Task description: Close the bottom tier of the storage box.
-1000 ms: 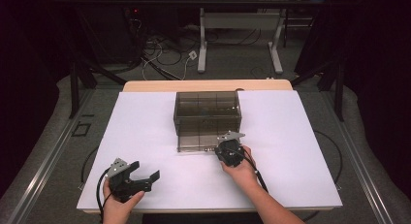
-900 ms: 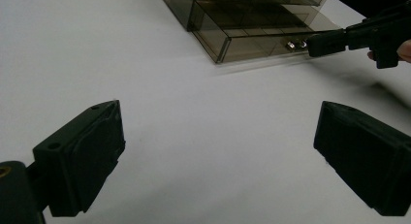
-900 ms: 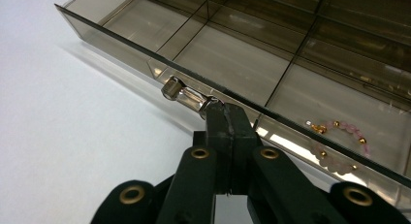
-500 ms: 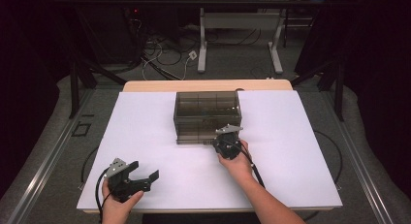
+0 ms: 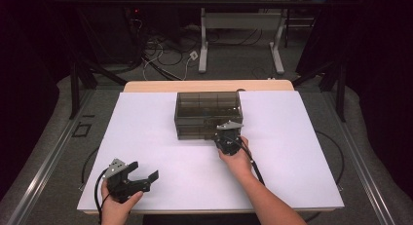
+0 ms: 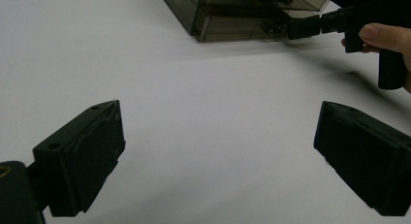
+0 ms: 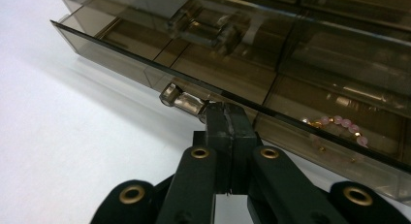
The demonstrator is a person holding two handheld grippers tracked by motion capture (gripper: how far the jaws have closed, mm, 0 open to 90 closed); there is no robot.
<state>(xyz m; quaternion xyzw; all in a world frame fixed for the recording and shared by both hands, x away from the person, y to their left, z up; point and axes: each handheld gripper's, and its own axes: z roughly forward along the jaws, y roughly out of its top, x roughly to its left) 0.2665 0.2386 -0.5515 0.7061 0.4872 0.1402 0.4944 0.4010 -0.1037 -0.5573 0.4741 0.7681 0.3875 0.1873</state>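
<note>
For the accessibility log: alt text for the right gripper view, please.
The right gripper, jaws shut, meets the handle of the lower drawer of a smoky clear organizer, the drawer slightly open. A pink bead string lies inside, on the white table.

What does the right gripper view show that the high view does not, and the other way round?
Right gripper view: a string of pink and gold beads lying in the pulled-out lower drawer, and the small clear drawer handle at the tips of the shut right gripper.
High view: the open left gripper at the near left of the white table sheet, the person's right forearm, and floor cables behind.
Both: the smoky transparent plastic drawer box with the right gripper at its front.
</note>
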